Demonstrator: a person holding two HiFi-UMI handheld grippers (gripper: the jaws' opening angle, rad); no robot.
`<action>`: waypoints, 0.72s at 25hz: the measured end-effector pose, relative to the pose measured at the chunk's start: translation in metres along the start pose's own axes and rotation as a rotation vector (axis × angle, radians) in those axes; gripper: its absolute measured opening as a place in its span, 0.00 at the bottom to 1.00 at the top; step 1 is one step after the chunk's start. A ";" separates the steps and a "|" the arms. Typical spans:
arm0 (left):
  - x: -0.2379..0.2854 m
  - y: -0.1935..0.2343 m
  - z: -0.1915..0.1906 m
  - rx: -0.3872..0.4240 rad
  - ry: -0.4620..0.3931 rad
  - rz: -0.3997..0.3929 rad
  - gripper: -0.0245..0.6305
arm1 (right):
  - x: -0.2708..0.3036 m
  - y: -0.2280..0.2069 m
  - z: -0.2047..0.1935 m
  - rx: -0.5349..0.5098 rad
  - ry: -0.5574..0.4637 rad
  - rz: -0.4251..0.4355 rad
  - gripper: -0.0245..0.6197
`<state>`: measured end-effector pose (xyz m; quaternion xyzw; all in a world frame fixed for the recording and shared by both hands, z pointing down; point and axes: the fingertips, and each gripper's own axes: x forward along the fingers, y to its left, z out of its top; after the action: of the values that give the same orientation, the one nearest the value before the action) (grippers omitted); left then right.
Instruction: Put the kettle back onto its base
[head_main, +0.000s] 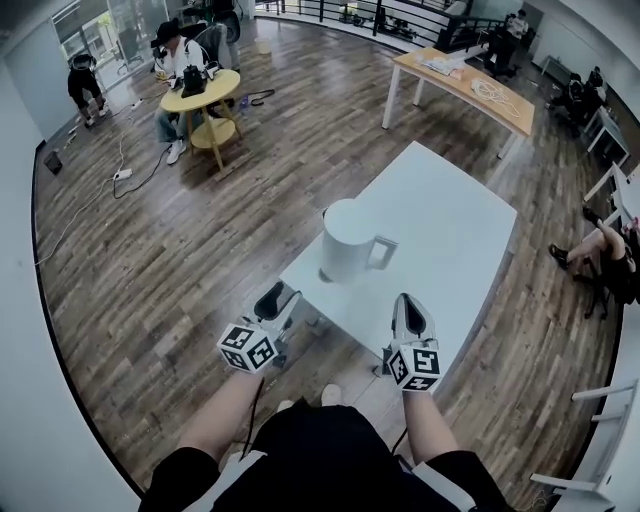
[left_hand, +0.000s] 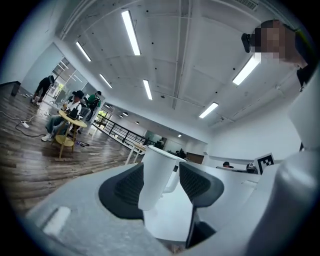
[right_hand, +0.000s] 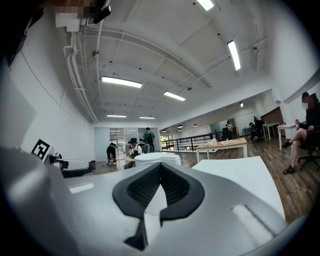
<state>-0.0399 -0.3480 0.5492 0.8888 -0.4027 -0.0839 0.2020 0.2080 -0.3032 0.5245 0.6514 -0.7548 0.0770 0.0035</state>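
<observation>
The white electric kettle (head_main: 347, 238) stands upright on the white worktop (head_main: 455, 225), close to its near left edge, with its loop handle (head_main: 381, 252) turned toward the person's right. There is a faint ring at its foot, but I cannot tell whether that is the base or only the bottom of the kettle, so I cannot tell whether the task is already done. Both tools hang short of the worktop's near edge, well apart from the kettle. The left hand-held gripper (head_main: 276, 300) is released: its own view shows the two dark pads spread, with the kettle framed in the gap far beyond them and touching neither. The right hand-held gripper (head_main: 411, 316) is clenched on nothing, its pads meeting, with the kettle's lid just visible behind them. The kettle looks rigid, with a smooth, glossy wall that pads would probably slide on, and the body seems too broad for either pair of jaws. The handle is the sensible place to grip, across its upright bar, and the right tool is the one nearer to it. How heavy the kettle is depends on water that cannot be seen. If it is full, it would hang off-centre from the handle and tend to tip, so a steadying touch from the left tool on the far wall would help keep it level.
</observation>
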 end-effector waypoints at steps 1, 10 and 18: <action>-0.005 -0.004 0.003 0.006 -0.003 -0.014 0.37 | -0.005 0.006 0.003 -0.008 -0.008 0.002 0.05; -0.049 -0.022 0.025 0.057 -0.036 -0.124 0.37 | -0.055 0.042 0.004 -0.033 -0.035 -0.035 0.05; -0.085 -0.011 0.031 0.124 -0.031 -0.130 0.03 | -0.082 0.080 -0.006 -0.005 -0.038 -0.086 0.05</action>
<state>-0.0987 -0.2868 0.5153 0.9224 -0.3518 -0.0855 0.1343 0.1408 -0.2108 0.5125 0.6845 -0.7263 0.0624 -0.0058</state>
